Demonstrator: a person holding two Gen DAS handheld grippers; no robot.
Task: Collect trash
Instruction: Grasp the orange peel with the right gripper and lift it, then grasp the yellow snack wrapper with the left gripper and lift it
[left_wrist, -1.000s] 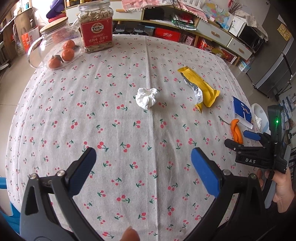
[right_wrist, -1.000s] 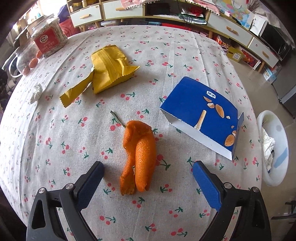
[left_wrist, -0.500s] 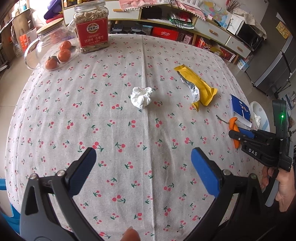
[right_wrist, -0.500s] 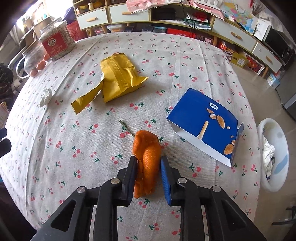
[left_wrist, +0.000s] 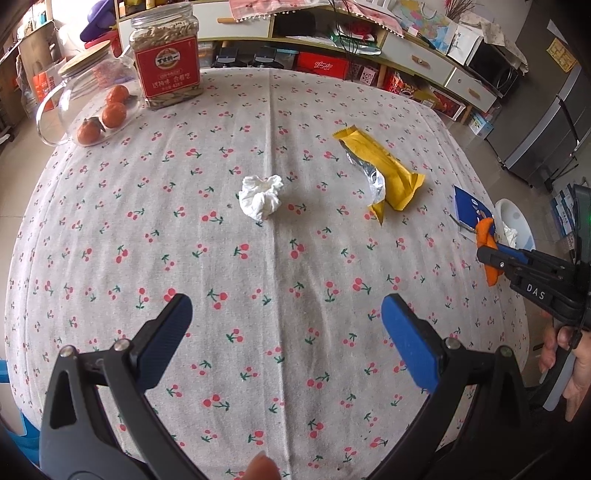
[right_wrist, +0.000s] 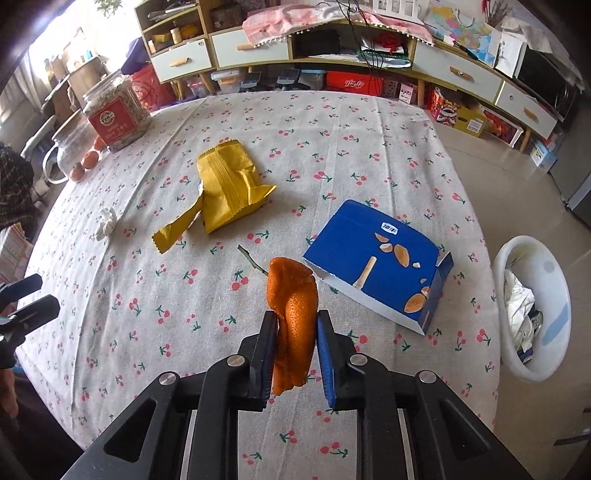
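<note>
Cherry-print cloth covers the table (right_wrist: 369, 122); the right gripper (right_wrist: 295, 349) pinches the limp orange peel (right_wrist: 293, 310) just above it. Left gripper (left_wrist: 284, 332) fingers spread, empty. A loose pinch could drop the peel short of the bin (right_wrist: 554, 354).

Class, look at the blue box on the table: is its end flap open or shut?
Open. In the right wrist view the blue box lies flat on the tablecloth, its end flap standing out at the near right corner.

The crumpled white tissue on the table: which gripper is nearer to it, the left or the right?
Left. The left gripper, open, hovers over the cloth just in front of the crumpled tissue. The right gripper, shut on the orange peel, is far across the table by the blue box.
</note>
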